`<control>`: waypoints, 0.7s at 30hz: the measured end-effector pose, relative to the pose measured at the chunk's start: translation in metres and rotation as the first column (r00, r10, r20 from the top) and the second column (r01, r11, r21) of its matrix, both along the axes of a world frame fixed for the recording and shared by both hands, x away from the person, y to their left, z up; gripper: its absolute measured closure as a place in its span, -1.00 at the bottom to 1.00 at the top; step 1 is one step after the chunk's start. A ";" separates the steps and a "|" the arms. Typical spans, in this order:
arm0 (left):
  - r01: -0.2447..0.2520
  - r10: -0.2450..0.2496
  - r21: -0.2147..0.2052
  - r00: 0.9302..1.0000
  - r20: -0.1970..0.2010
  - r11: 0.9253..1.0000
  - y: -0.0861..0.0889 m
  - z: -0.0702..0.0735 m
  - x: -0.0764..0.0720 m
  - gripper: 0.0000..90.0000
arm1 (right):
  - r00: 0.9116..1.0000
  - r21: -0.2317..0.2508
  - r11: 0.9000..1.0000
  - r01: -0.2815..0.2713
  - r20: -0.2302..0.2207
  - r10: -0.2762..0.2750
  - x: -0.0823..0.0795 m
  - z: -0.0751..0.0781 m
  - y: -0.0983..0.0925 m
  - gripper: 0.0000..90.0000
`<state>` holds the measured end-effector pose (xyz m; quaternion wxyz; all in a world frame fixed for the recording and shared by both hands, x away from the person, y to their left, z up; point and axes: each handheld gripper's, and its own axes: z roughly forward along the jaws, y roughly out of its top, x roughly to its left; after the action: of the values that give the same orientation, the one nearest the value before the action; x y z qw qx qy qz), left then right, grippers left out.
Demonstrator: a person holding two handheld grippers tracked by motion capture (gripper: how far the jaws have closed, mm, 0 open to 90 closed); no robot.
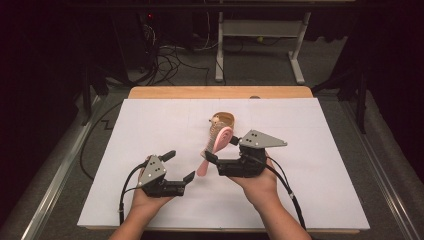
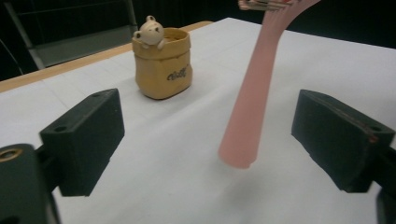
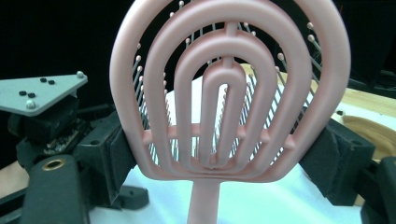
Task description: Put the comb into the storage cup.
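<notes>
Nearest the person, the left gripper (image 1: pixel 179 166) sits low over the white sheet (image 1: pixel 150 130), its 2 jaws standing wide apart with nothing pressed between them. In the left gripper view the pink handle of the hairbrush (image 2: pixel 254 107) hangs between those jaws without touching either pad, its blunt end just above the sheet.

Just beyond and to the right of that gripper, the right gripper (image 1: pixel 220 148) grips the hairbrush (image 1: pixel 216 145) by its head — the jaws clamp the 2 edges of the oval head, as the right gripper view shows, where the looped pink ribs and thin bristles of the hairbrush (image 3: pixel 231 93) sit squarely between the pads. The brush is lifted off the sheet, tilted, head up and handle slanting down toward the left gripper.

Farther back, just behind the brush head, stands a small tan pot (image 1: pixel 223 120) — upright on the sheet, with a little bear figure on its rim (image 2: pixel 149 30). It is apart from the brush handle in the left gripper view.

Behind the pot the sheet ends at the wooden table edge (image 1: pixel 220 92).
</notes>
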<state>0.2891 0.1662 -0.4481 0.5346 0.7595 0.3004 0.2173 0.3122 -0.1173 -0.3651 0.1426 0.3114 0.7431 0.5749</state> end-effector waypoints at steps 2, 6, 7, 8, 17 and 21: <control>-0.012 0.012 -0.006 1.000 -0.001 1.000 0.006 -0.001 0.000 -0.88 | 1.000 0.000 1.000 0.002 0.003 -0.002 -0.001 0.001 -0.002 -0.55; -0.038 0.038 -0.031 0.999 -0.020 0.999 0.018 -0.006 0.000 -1.00 | 1.000 -0.012 1.000 0.002 0.013 -0.002 -0.003 0.003 -0.005 -0.55; -0.038 0.038 -0.031 0.999 -0.020 0.999 0.018 -0.006 0.000 -1.00 | 1.000 -0.012 1.000 0.002 0.013 -0.002 -0.003 0.003 -0.005 -0.55; -0.054 0.054 -0.036 0.998 -0.020 0.998 0.023 -0.011 -0.001 -1.00 | 1.000 -0.024 1.000 0.005 0.019 -0.005 -0.004 0.003 -0.006 -0.55; -0.083 0.081 -0.053 0.996 -0.034 0.995 0.036 -0.015 0.000 -1.00 | 0.999 -0.042 0.999 0.022 0.029 -0.021 -0.004 0.001 -0.013 -0.55; -0.088 0.086 -0.052 0.996 -0.035 0.995 0.040 -0.017 0.000 -1.00 | 0.999 -0.050 0.998 0.036 0.027 -0.034 -0.004 -0.001 -0.018 -0.55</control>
<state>0.2893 0.2061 -0.4655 0.5395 0.7347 0.3477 0.2198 0.3078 -0.1352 -0.3661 0.1700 0.3132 0.7499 0.5574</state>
